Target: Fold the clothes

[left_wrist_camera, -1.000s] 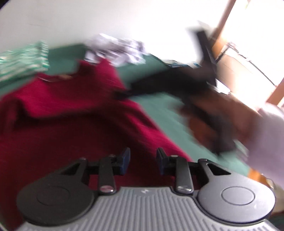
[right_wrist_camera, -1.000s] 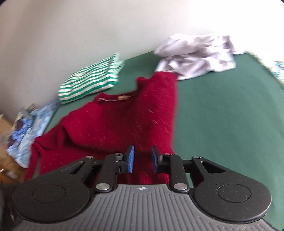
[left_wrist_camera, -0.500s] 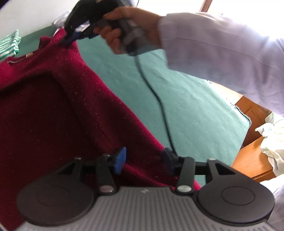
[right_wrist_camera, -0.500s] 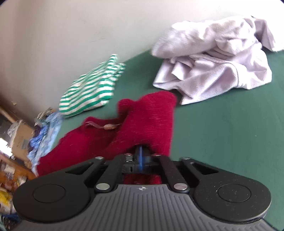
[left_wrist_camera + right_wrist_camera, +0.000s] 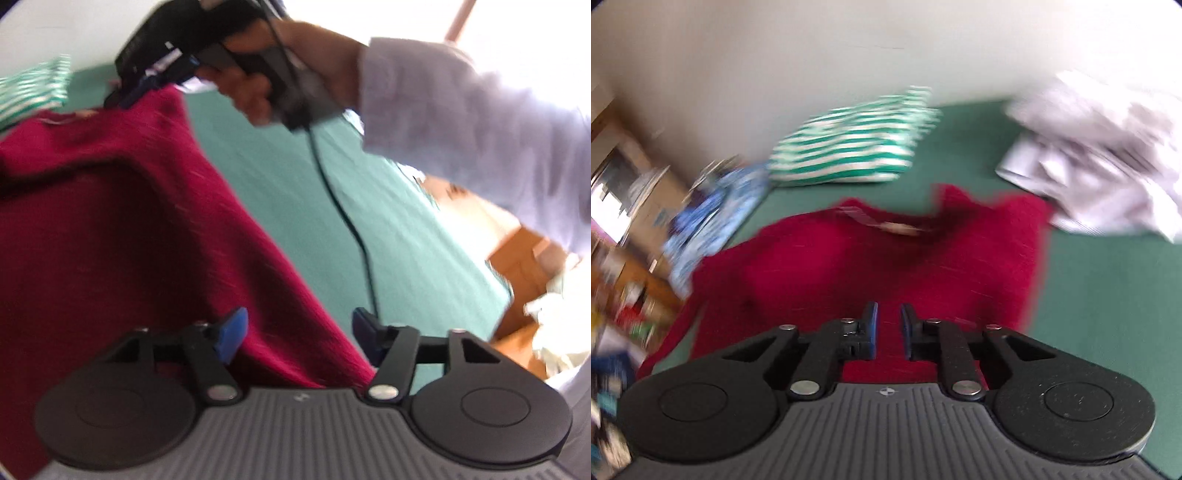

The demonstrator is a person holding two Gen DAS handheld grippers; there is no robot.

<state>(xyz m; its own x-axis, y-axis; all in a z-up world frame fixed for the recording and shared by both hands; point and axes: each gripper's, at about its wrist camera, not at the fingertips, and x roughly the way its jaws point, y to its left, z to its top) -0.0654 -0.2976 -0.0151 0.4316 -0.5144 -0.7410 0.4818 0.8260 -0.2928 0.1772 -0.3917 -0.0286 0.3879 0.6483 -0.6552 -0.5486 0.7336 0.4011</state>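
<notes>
4 garments, 2 tongs, 1 worktop.
Ahead of right tongs: 1 red sweater, 1 green-striped top beyond it, 1 white heap to the right, 1 blue print piece left; green worktop under all. Left tongs over sweater edge.

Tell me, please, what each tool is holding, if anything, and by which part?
Nothing is held: the left tool and the right tool are both opening, nothing pinched between them; the red sweater lies loose below.

A red knitted sweater lies spread on the green cloth-covered table. Behind it, against the wall, sits a folded green-and-white striped garment, with a crumpled pale lilac garment to its right and a blue patterned cloth to its left.
</notes>
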